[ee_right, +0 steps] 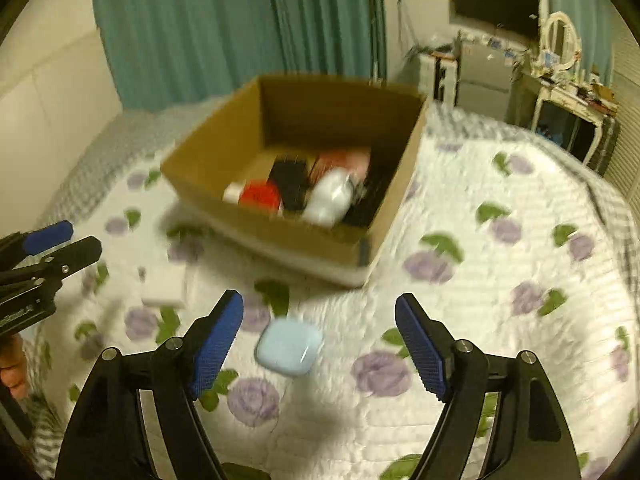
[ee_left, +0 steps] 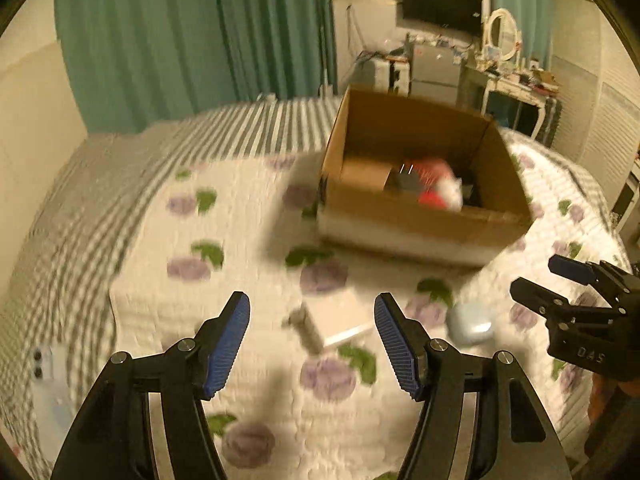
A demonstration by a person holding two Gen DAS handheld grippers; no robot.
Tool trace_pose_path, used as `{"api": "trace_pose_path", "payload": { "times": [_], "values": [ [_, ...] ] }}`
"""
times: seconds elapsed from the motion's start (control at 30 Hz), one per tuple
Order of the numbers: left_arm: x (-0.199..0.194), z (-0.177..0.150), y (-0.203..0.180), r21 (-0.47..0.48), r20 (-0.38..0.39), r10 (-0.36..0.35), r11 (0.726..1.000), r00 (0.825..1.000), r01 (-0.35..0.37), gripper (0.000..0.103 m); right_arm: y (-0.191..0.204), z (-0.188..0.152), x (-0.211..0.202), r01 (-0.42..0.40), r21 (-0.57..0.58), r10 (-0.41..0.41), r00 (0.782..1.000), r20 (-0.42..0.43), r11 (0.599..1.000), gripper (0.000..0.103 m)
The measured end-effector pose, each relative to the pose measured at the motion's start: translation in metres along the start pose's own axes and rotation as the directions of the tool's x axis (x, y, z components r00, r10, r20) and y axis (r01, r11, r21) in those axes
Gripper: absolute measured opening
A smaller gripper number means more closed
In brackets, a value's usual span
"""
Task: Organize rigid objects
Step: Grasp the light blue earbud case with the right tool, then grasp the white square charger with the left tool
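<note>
An open cardboard box stands on the flowered bed cover and holds several items, among them red, black and white ones. A white charger block lies on the cover between my left gripper's open fingers and a little ahead of them. A pale blue rounded case lies between my right gripper's open fingers. My left gripper is open and empty. My right gripper is open and empty.
A white phone lies at the bed's left edge. Green curtains hang behind the bed. A desk with a mirror and a wall screen stand at the far right.
</note>
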State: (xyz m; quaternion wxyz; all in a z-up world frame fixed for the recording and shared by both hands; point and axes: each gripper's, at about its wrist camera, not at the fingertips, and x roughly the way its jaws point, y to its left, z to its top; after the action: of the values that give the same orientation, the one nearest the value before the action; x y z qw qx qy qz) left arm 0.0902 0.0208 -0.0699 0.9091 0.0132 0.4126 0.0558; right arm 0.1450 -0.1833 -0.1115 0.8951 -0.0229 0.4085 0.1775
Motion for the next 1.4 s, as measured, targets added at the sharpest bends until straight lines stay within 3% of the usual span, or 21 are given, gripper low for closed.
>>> {"api": "trace_pose_path", "payload": {
  "times": [0.27, 0.37, 0.43, 0.5, 0.77, 0.97, 1.1, 1.2, 1.4],
  "values": [
    [0.036, -0.026, 0.007, -0.016, -0.098, 0.001, 1.000, 0.995, -0.003, 0.068, 0.014, -0.026, 0.067, -0.029, -0.043, 0.021, 0.987, -0.161, 0.999, 0.078],
    [0.042, -0.027, 0.003, -0.011, -0.111, -0.009, 1.000, 0.994, 0.007, 0.068, 0.017, -0.030, 0.085, -0.005, -0.065, -0.008, 0.980, -0.199, 0.998, 0.078],
    [0.046, -0.028, 0.001, -0.010, -0.118, -0.017, 1.000, 0.993, 0.016, 0.068, 0.019, -0.031, 0.092, 0.019, -0.093, -0.038, 0.977, -0.208, 0.995, 0.069],
    [0.052, -0.027, -0.004, -0.008, -0.129, -0.021, 1.000, 0.991, 0.021, 0.068, 0.020, -0.031, 0.092, 0.028, -0.107, -0.049, 0.978, -0.203, 0.994, 0.056],
    [0.072, -0.023, -0.030, 0.002, -0.163, -0.026, 1.000, 0.986, 0.027, 0.068, 0.000, -0.011, 0.063, 0.023, -0.049, -0.027, 0.995, -0.092, 0.999, 0.056],
    [0.098, -0.020, -0.039, -0.034, -0.194, 0.068, 0.997, 0.979, -0.076, 0.068, -0.003, -0.008, 0.065, -0.003, -0.030, 0.000, 0.995, -0.103, 1.000, 0.056],
    [0.104, -0.019, -0.045, 0.001, -0.186, 0.106, 0.994, 0.977, -0.108, 0.065, -0.003, -0.003, 0.063, -0.008, -0.022, 0.006, 0.995, -0.100, 1.000, 0.056],
    [0.098, -0.021, -0.045, 0.021, -0.172, 0.093, 0.996, 0.981, -0.090, 0.057, -0.005, -0.004, 0.062, -0.015, -0.010, 0.014, 0.995, -0.100, 1.000, 0.056],
    [0.077, -0.025, -0.046, -0.001, -0.154, 0.039, 0.999, 0.987, -0.039, 0.054, 0.000, -0.003, 0.052, -0.016, -0.021, 0.015, 0.997, -0.072, 1.000, 0.056]
  ]
}}
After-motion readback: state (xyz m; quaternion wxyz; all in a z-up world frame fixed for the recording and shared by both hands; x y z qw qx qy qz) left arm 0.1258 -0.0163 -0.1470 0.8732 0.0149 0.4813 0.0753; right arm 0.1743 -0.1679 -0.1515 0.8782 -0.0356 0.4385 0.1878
